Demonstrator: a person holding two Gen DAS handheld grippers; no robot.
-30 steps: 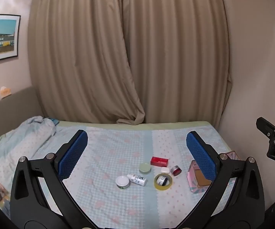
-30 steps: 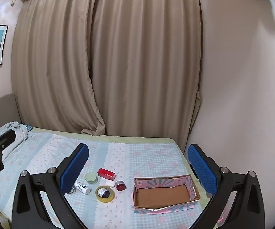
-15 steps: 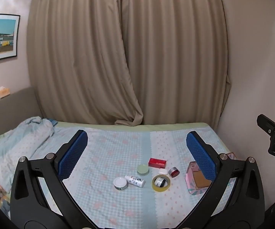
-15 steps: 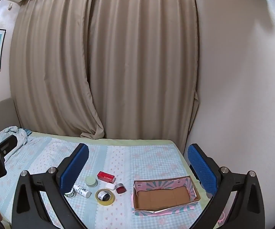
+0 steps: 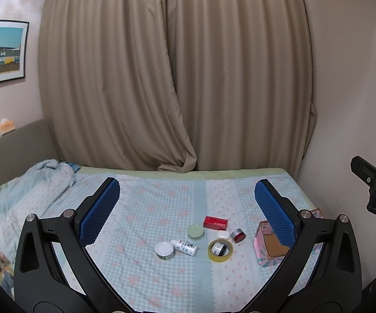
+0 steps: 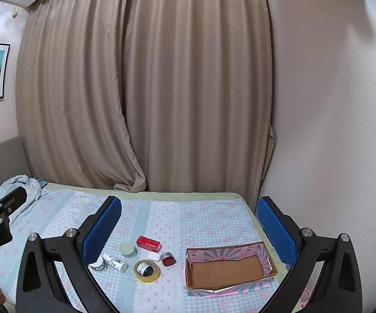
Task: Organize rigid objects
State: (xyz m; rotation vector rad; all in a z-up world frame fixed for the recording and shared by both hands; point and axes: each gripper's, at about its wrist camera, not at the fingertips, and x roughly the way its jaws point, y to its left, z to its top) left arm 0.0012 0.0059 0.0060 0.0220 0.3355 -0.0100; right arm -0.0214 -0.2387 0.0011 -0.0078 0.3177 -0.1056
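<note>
Small objects lie on the bed: a red box [image 5: 215, 222] [image 6: 148, 243], a green round tin [image 5: 195, 231] [image 6: 128, 249], a white bottle on its side [image 5: 184, 247] [image 6: 115, 262], a white-lidded jar [image 5: 164, 250], a yellow tape roll [image 5: 220, 250] [image 6: 146, 270] with a dark jar inside, a small white case [image 6: 153, 256] and a red-lidded jar [image 6: 168, 258]. A shallow cardboard box [image 6: 229, 268] [image 5: 271, 245] with nothing in it lies to their right. My left gripper [image 5: 187, 208] and right gripper [image 6: 188, 221] are both open, empty, well above and short of the objects.
A crumpled light-blue blanket [image 5: 26, 193] lies at the bed's left. Beige curtains [image 5: 175, 78] hang behind the bed and a wall [image 6: 331, 130] bounds its right side. A framed picture [image 5: 0, 52] hangs at left.
Both views have shifted slightly: the objects sit a little lower and nearer the centre of each frame. Both grippers stay open and empty.
</note>
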